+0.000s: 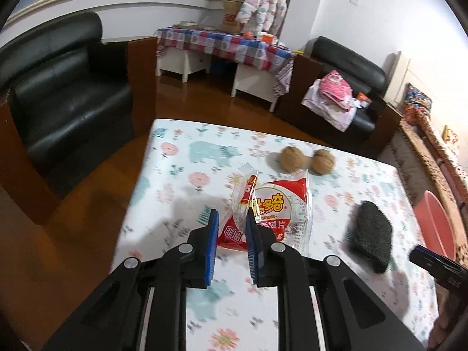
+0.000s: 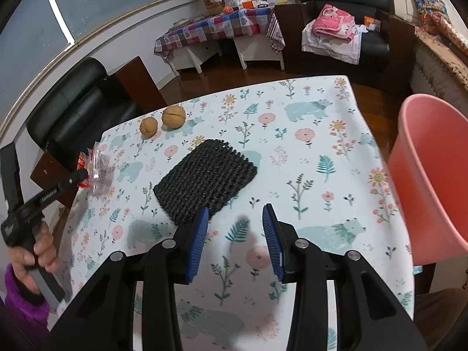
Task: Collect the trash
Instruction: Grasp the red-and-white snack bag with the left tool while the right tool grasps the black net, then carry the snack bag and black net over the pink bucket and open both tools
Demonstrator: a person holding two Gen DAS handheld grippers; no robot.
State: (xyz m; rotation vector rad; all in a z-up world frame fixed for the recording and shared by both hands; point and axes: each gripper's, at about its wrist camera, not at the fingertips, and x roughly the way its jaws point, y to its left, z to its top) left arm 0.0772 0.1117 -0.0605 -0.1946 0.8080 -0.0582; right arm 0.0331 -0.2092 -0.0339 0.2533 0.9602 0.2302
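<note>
The left hand-held gripper (image 1: 232, 219) is clamped on a crumpled red snack wrapper (image 1: 272, 210) raised off the worktop (image 2: 307, 152). The right hand-held gripper (image 2: 235, 219) hangs open and empty beside a black mat (image 2: 204, 175), near a pink bin (image 2: 433, 175).

left tongs (image 1: 232, 219) pinching, right tongs (image 2: 235, 215) agape

Right gripper (image 2: 235, 216) open above black woven mat (image 2: 206, 177); 2 walnuts (image 2: 163, 121), pink bin (image 2: 433, 175), perhaps wrapper (image 2: 98, 169) far left.
</note>
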